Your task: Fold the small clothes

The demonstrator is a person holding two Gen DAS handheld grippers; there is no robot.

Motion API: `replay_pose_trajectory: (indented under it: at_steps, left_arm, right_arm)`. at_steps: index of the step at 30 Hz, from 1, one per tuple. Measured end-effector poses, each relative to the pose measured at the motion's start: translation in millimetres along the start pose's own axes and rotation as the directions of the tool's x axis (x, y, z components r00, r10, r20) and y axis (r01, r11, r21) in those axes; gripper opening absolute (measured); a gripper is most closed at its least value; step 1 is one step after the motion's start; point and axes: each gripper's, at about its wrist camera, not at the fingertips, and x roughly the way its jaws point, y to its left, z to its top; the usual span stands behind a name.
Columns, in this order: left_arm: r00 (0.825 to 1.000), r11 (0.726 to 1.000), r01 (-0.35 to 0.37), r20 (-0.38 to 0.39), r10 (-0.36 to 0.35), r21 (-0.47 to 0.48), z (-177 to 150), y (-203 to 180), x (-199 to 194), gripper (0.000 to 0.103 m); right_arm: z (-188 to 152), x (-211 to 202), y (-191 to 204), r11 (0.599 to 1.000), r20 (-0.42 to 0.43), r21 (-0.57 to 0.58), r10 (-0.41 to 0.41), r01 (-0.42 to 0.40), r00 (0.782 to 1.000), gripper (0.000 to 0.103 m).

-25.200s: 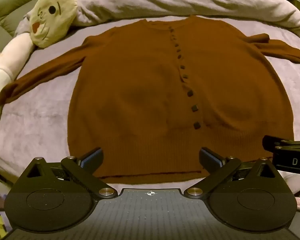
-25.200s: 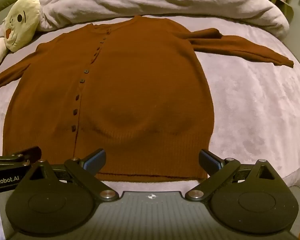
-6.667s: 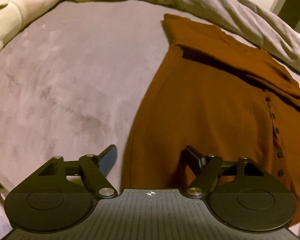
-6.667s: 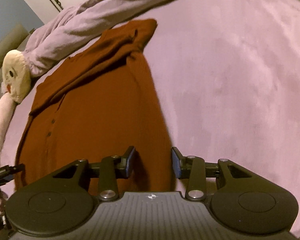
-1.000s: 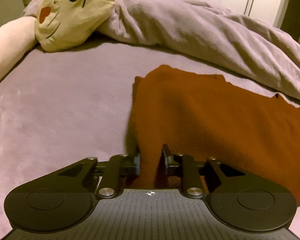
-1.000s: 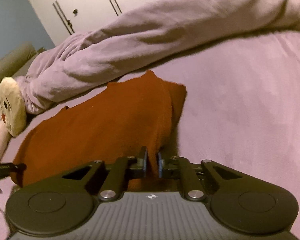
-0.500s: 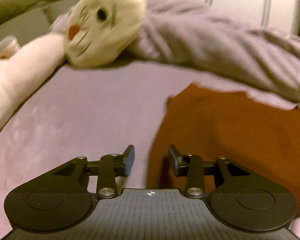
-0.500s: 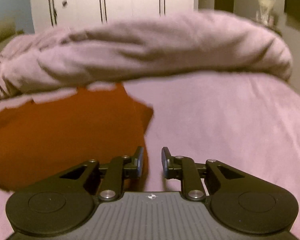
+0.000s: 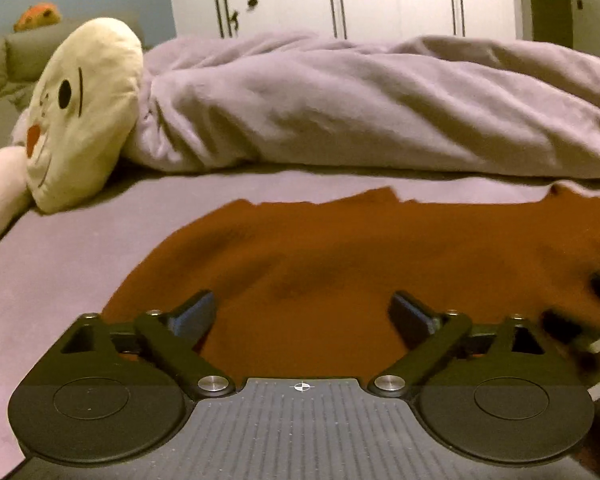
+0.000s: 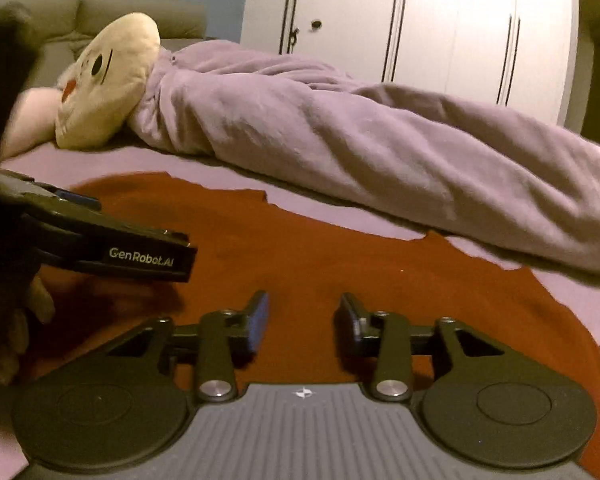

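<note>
Since a second ago, both tongs have been released from the rust-brown cardigan (image 9: 340,264) and drawn back, and the garment has been left lying folded on the lilac bed sheet (image 9: 52,256). The left gripper (image 9: 303,314) is seen with its jaws spread wide and opening, nothing between them, the cardigan lying flat just ahead and below. The right gripper (image 10: 303,320) is held with a narrower gap, its jaws opening too, nothing pinched; the cardigan is spread beneath and beyond its fingers.

Past the cardigan, a bunched lilac duvet (image 9: 360,108) is stretched across the bed. To the far left of the tongs a cream plush toy (image 9: 84,112) with a stitched face is propped against the duvet. White wardrobe doors (image 10: 440,28) are seen behind.

In the right wrist view, the left gripper (image 10: 76,216) is seen side-on at the left, angled downward over the cardigan, with a person's hand (image 10: 8,332) blurred below it.
</note>
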Motion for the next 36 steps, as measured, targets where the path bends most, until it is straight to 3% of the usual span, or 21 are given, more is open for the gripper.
replay_pose_trajectory:
  at_steps: [6,9,10,12,14,15,16,19,21,22,25,27,28,31,36]
  left_arm:
    - [1.000,0.999,0.023,0.007,-0.022,-0.048,2.1,29.4,4.6,0.102]
    - [1.000,0.999,-0.026,0.007,0.026,-0.047,0.4,48.2,3.9,0.102]
    - [1.000,0.998,-0.030,0.003,0.030,-0.063,-0.3,57.5,3.6,0.102]
    - [0.998,0.990,-0.057,-0.025,0.055,-0.126,-1.0,81.9,4.5,0.103]
    - [0.998,0.986,-0.066,-0.034,0.061,-0.154,-1.2,100.9,-2.3,0.103]
    - [0.995,0.987,-0.100,-0.034,0.097,-0.125,-2.1,106.2,-6.0,0.103]
    - [0.994,0.989,-0.110,-0.033,0.107,-0.095,-3.4,110.6,-9.8,0.103]
    - [0.988,0.987,-0.154,-0.015,0.153,-0.040,-4.3,112.6,-25.3,0.103]
    - [0.973,0.972,-0.232,-0.019,0.231,-0.041,-3.7,112.5,-32.5,0.103]
    - [0.976,0.973,-0.219,-0.026,0.218,-0.066,-4.3,115.1,-36.0,0.103]
    - [0.997,0.978,-0.051,-0.059,0.040,-0.204,-8.3,126.4,-45.6,0.103]
    - [0.997,0.978,0.001,-0.072,-0.016,-0.209,-9.5,124.1,-48.3,0.103]
    - [0.996,0.983,0.014,-0.081,-0.030,-0.184,-10.3,120.6,-47.8,0.103]
    - [0.990,0.991,-0.046,-0.137,0.029,-0.122,-15.7,115.6,-35.8,0.103]
    - [0.981,0.933,-0.026,-0.190,-0.046,-0.360,-12.4,151.1,-36.6,0.102]
  right_arm:
    - [-8.7,-4.1,-60.2,0.992,-0.004,0.116,-0.048,0.048,0.999,0.047]
    - [-15.2,-10.1,-83.3,0.990,-0.004,0.113,-0.090,0.089,0.996,0.039]
    - [-16.9,-11.8,-88.2,0.984,-0.013,0.096,-0.147,0.148,0.989,0.039]
    - [-21.6,-17.0,-106.1,0.983,-0.013,0.128,-0.128,0.129,0.992,0.039]
    - [-21.9,-21.1,-110.2,0.983,-0.013,0.083,-0.161,0.161,0.987,0.039]
    - [-20.9,-22.2,-111.7,0.982,-0.015,0.075,-0.175,0.176,0.984,0.042]
    - [-20.9,-25.0,-115.2,0.977,-0.029,0.087,-0.191,0.193,0.981,0.060]
    - [-19.4,-43.8,-128.5,0.954,-0.064,0.177,-0.236,0.244,0.970,0.063]
    - [-21.5,-59.7,-128.8,0.951,-0.069,0.185,-0.241,0.249,0.968,0.063]
    - [-24.0,-66.6,-126.8,0.952,-0.066,0.176,-0.242,0.250,0.968,0.063]
    - [-30.5,-71.5,-120.9,0.957,-0.077,0.147,-0.239,0.248,0.968,0.063]
    - [-37.5,-68.2,-120.9,0.958,-0.089,0.129,-0.245,0.255,0.965,0.065]
    - [-39.8,-67.1,-122.3,0.958,-0.084,0.128,-0.246,0.255,0.966,0.070]
    - [-39.6,-59.8,-127.4,0.953,-0.089,0.121,-0.268,0.278,0.959,0.083]
    - [-32.4,-60.5,-133.0,0.940,-0.137,0.146,-0.288,0.307,0.948,0.087]
